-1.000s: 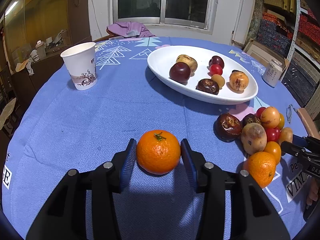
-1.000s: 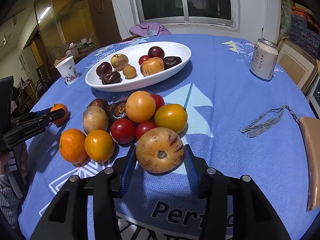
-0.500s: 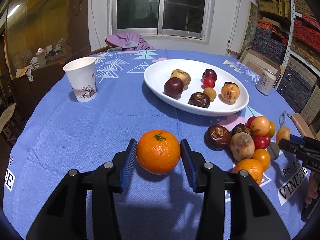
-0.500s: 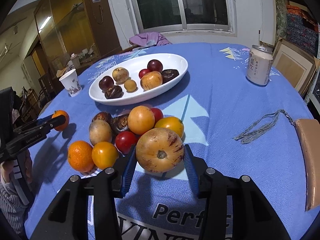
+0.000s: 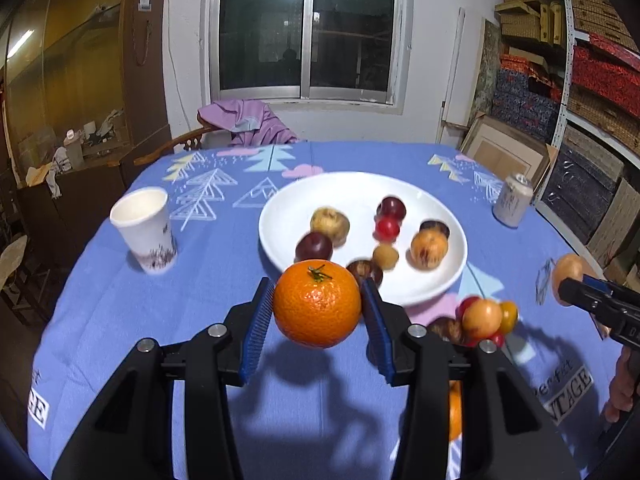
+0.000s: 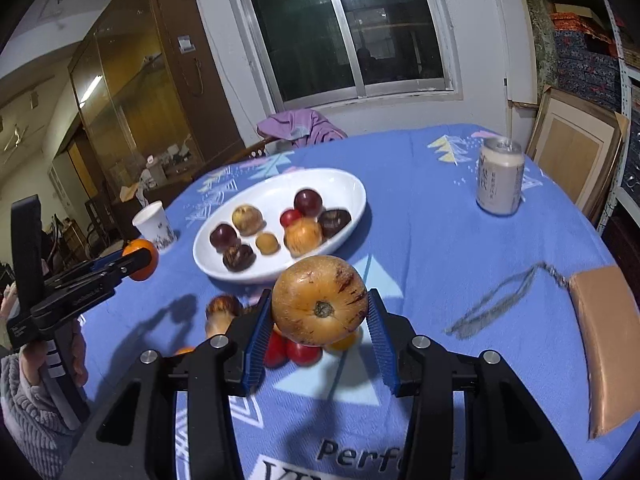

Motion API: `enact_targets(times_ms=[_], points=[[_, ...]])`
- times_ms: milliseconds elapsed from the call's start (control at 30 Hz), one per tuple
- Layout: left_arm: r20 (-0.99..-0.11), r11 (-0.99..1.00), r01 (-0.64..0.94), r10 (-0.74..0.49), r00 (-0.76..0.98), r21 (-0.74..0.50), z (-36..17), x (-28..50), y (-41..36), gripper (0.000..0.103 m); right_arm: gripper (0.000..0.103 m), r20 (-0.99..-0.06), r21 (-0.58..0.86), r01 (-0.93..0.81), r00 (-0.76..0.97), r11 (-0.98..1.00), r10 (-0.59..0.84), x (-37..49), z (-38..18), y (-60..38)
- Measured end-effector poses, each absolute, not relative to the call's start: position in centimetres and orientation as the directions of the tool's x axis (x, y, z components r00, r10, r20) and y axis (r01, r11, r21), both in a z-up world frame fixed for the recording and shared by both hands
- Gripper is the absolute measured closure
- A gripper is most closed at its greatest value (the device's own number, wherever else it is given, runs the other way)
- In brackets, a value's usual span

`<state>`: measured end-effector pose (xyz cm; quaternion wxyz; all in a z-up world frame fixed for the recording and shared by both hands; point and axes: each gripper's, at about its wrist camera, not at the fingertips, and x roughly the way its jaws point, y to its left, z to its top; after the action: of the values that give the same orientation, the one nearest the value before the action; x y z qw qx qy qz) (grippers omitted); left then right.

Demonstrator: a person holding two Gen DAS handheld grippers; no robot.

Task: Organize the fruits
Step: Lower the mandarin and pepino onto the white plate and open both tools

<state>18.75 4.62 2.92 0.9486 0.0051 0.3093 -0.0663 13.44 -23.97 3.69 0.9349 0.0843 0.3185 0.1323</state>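
My left gripper (image 5: 317, 306) is shut on an orange tangerine (image 5: 317, 303) and holds it in the air in front of the white oval plate (image 5: 316, 196). My right gripper (image 6: 318, 312) is shut on a yellow-brown speckled fruit (image 6: 319, 300), lifted above the table. The plate (image 6: 344, 184) holds several fruits. A pile of loose fruits (image 5: 482, 316) lies on the blue cloth to the plate's right; in the right wrist view the pile (image 6: 296, 350) is partly hidden under my gripper. The right gripper shows in the left view (image 5: 584, 288), the left gripper in the right view (image 6: 132, 262).
A paper cup (image 5: 144, 230) stands left of the plate. A drink can (image 6: 500, 178) stands at the far right. A tan pouch (image 6: 606, 340) with a grey tassel (image 6: 504, 304) lies at the right edge. A chair with a purple garment (image 5: 244, 122) is behind the table.
Both grippers have risen off the table with their fruits, and the plate and fruit pile now lie lower and farther below them.
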Motion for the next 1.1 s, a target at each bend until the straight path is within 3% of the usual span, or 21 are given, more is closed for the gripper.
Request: enact_targets(times_ms=[267, 567, 800, 933, 1100], points=[[-0.617, 0.987, 0.151, -0.156, 0.771, -0.06, 3.8, 25.5, 2.5, 0.059, 0.056, -0.581, 0.211, -0.203, 0.761, 0.956, 0.29, 20.3, 7.4, -21.8], [-0.68, 0.975, 0.214, -0.195, 0.706, -0.057, -0.2, 30.2, -0.7, 0.059, 0.056, -0.718, 0.199, -0.147, 0.651, 0.969, 0.246, 31.6, 3.5, -18.7], [-0.697, 0.971, 0.235, -0.201, 0.688, -0.048, -1.9, 32.2, -1.6, 0.059, 0.055, -0.769, 0.18, -0.107, 0.604, 0.978, 0.207, 34.8, 0.1, -18.6], [-0.697, 0.974, 0.221, -0.193, 0.69, -0.051, -2.3, 32.5, -1.4, 0.058, 0.047, -0.744, 0.216, -0.114, 0.623, 0.97, 0.239, 35.0, 0.4, -19.0], [-0.67, 0.978, 0.19, -0.2, 0.715, -0.089, -0.5, 31.3, 0.1, 0.055, 0.046, -0.68, 0.242, -0.134, 0.683, 0.961, 0.266, 31.9, 3.6, -19.8]])
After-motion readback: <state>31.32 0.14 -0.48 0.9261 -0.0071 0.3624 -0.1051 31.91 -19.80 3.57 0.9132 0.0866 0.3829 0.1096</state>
